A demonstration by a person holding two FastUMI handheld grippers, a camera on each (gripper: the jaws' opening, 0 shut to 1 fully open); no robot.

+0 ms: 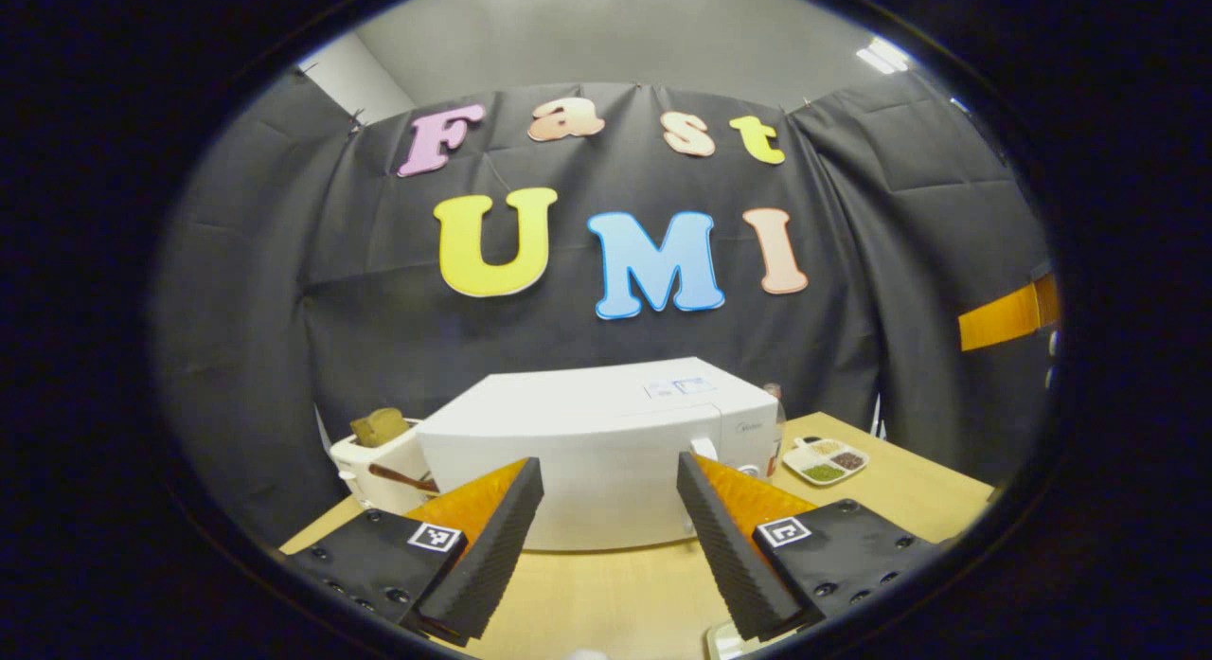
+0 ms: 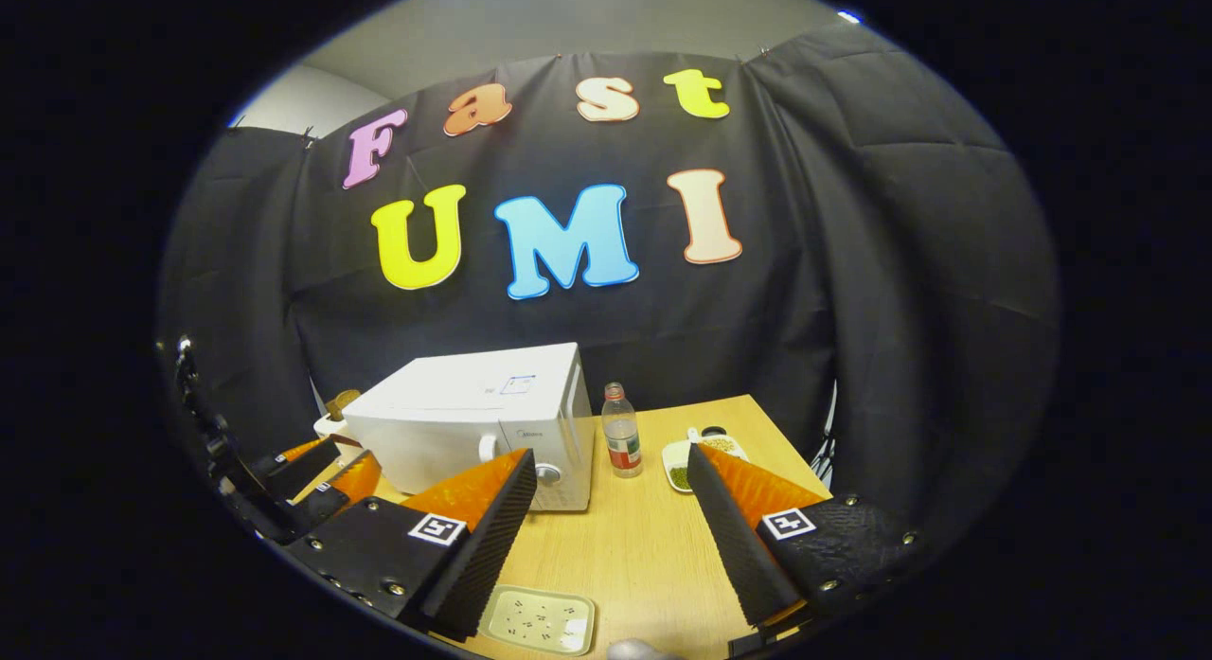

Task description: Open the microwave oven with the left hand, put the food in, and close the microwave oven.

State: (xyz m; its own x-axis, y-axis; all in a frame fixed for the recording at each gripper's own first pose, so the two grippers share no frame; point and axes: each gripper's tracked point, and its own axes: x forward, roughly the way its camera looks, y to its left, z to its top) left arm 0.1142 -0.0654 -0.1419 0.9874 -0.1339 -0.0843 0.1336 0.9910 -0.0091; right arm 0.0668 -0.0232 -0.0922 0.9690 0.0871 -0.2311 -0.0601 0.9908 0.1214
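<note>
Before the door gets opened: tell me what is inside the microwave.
Nothing inside can be seen. The microwave stands shut on the table, and its white door hides the inside. Both grippers, left and right, hang open short of it.

Microwave oven [image 2: 473,423]: smooth white casing, plastic or painted metal, faintly glossy on top. Counter [image 2: 653,537]: pale wood-grain surface, matt, smooth. Bottle [image 2: 621,442], centre of the right gripper view: clear glossy plastic with a paper-like label. Tray [image 2: 538,619], bottom edge of the same view: smooth pale plastic. Divided dish [image 1: 826,459], right of centre in the left gripper view: glossy white. Left hand-held gripper [image 1: 611,537]: ribbed, rubbery-looking finger pads [image 1: 492,556], matt housing with screw heads.
</note>
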